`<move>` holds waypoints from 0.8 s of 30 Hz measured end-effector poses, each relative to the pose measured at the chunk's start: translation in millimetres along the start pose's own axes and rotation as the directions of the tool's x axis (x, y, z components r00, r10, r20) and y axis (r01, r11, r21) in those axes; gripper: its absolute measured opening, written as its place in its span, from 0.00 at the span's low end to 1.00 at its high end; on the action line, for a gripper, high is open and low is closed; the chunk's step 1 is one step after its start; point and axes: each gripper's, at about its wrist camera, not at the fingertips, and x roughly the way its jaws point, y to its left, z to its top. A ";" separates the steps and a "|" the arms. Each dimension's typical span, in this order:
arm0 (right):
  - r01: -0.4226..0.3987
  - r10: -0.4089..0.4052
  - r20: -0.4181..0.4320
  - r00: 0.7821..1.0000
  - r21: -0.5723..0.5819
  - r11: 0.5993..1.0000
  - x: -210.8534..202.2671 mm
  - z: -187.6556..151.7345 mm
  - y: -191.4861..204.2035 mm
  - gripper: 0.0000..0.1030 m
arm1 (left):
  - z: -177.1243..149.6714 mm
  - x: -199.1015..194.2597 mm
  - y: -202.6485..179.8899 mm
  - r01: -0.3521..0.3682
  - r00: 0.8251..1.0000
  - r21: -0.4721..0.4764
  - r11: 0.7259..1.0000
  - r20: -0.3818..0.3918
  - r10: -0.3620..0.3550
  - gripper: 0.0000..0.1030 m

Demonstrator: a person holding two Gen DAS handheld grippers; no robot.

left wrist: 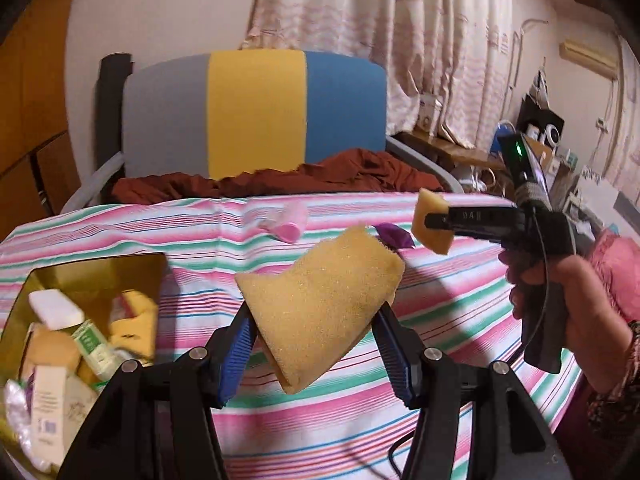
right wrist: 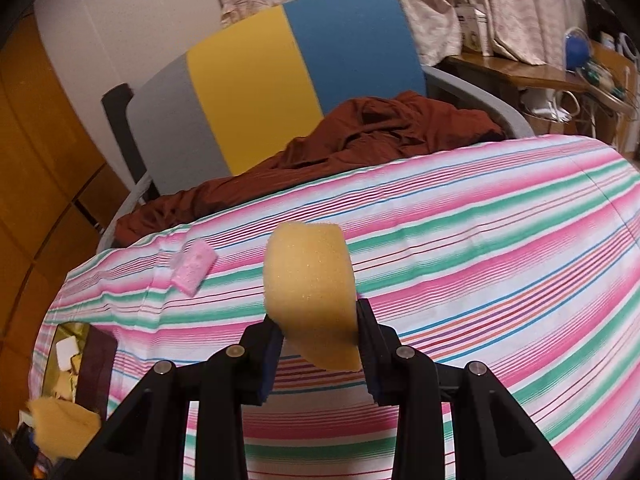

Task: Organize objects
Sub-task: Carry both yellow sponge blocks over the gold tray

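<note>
In the left wrist view my left gripper [left wrist: 316,320] is shut on a large yellow sponge [left wrist: 320,292], which is bent between the blue pads and held above the striped bed. To the right, a hand [left wrist: 580,304] holds my right gripper [left wrist: 436,222], shut on a smaller yellow sponge [left wrist: 434,216]. The right wrist view shows that sponge [right wrist: 310,284] squeezed into a curve between the right gripper's [right wrist: 320,320] pads. A gold box [left wrist: 100,276] at lower left holds a white bar, sponges and small packets. A pink sponge [left wrist: 292,222] and a purple scrap [left wrist: 394,236] lie on the sheet.
The bed's pink, green and white striped sheet [left wrist: 440,320] fills the middle. A rust-coloured cloth [left wrist: 280,180] is bunched in front of a grey, yellow and blue panel [left wrist: 256,112]. Curtains and a cluttered shelf [left wrist: 540,136] stand at the right. The gold box [right wrist: 94,364] shows at the right wrist view's lower left.
</note>
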 end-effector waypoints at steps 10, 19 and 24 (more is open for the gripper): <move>-0.063 0.064 0.009 0.998 -0.082 0.995 -7.4 -12.6 35.0 0.34 | 0.8 -36.3 76.8 -0.057 0.998 -0.157 0.986 0.016 0.060 0.58; -0.119 0.121 0.003 0.993 -0.137 0.983 -10.6 -25.9 62.4 0.34 | -11.5 -43.7 154.3 -0.175 0.984 -0.296 0.939 -0.018 0.178 0.58; -0.154 0.156 -0.002 0.988 -0.189 0.970 -13.5 -36.3 83.2 0.34 | -19.0 -40.7 185.3 -0.246 0.969 -0.306 0.920 -0.045 0.244 0.58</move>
